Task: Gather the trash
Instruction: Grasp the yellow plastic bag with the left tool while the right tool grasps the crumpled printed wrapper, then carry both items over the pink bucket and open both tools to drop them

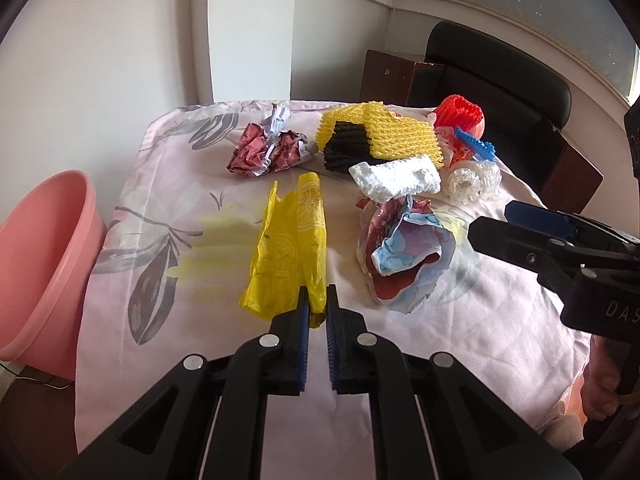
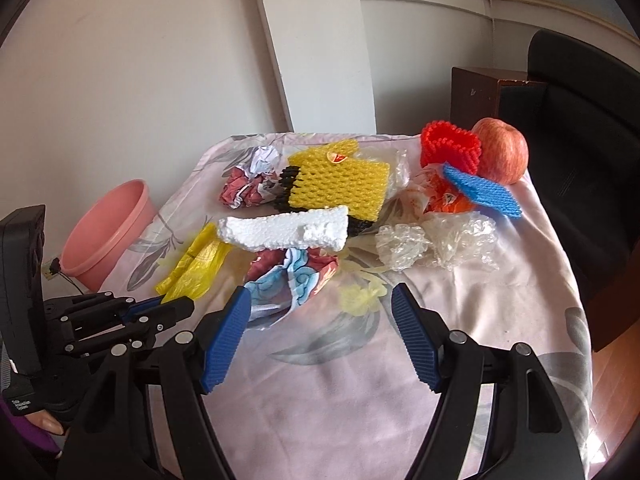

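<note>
Left gripper (image 1: 317,300) was pinched on the near corner of the yellow plastic bag (image 1: 288,248); right gripper (image 2: 320,316) stood wide and empty, crumpled printed paper (image 2: 296,276) just beyond its fingertips. Pink bin (image 1: 44,256), left of the fingers, looked empty, so collection had barely begun; foam nets, wrappers and clear film all remained on the cloth. Only partial lettering "DAS" was readable on the right gripper's body; other labels were too small.

A pale pink cloth with grey leaf and yellow flower print (image 2: 360,380) covers the desk. At its far right corner a red and yellow apple (image 2: 505,151) sits upright. Beyond that corner stands a dark brown wooden cabinet (image 1: 390,76), with a black leather chair (image 1: 500,76) just beside it. A white wall panel (image 2: 320,48) rises behind the desk against the beige wall.
</note>
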`<state>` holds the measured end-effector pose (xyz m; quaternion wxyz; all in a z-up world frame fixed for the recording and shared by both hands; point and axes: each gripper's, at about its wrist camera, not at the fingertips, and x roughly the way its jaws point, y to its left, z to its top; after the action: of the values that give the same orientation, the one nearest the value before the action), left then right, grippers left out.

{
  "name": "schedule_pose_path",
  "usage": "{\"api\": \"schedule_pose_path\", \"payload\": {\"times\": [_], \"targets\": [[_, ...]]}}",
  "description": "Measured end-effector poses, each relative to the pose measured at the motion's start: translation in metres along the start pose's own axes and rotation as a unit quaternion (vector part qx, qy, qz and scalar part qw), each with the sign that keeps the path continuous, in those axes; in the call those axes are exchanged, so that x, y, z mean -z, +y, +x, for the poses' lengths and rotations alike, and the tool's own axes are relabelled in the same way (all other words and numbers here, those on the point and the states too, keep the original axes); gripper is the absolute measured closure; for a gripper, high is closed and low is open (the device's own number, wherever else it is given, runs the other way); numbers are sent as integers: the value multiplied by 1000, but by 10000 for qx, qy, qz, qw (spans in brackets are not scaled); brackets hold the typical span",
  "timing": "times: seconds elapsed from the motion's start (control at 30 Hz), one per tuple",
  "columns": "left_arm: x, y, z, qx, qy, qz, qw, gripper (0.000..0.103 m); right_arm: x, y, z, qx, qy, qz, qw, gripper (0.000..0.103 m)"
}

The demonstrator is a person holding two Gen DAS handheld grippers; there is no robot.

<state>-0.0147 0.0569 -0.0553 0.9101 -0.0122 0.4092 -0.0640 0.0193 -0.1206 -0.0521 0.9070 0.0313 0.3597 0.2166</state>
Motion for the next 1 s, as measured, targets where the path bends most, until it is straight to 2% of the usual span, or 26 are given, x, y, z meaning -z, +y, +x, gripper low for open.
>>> {"api": "schedule_pose_path", "payload": {"times": [0.17,0.23,0.33,0.5,0.53,0.57,0.67,0.83,1.0], "targets": [[2,13,-8,-70,-96,-135,9998,96,-1,7,16,-303,295,202,9989,30],[4,19,-10,-86,-124,-211,9997,96,-2,9,24,-320,412,251,9983,34],[6,26,-12,-89,-143,-300,9994,96,-2,11,34,-298,585,285,9974,43],[8,34,-15,-89,-194,-376,9991,96,2,16,52,-298,898,368,9948,68],[8,35,-16,-83,-208,-397,9990,96,3,17,53,-287,894,358,9949,73],[7,36,-17,-76,-226,-419,9988,96,3,18,53,-266,886,335,9951,85],[7,38,-19,-45,-292,-469,9985,96,3,18,48,-222,885,273,9955,95],[7,42,-23,-26,-373,-539,9978,96,-1,15,23,-146,658,126,9976,98],[6,49,-31,-67,-489,-628,9968,96,-13,21,-2,67,106,-164,9998,99]]}}
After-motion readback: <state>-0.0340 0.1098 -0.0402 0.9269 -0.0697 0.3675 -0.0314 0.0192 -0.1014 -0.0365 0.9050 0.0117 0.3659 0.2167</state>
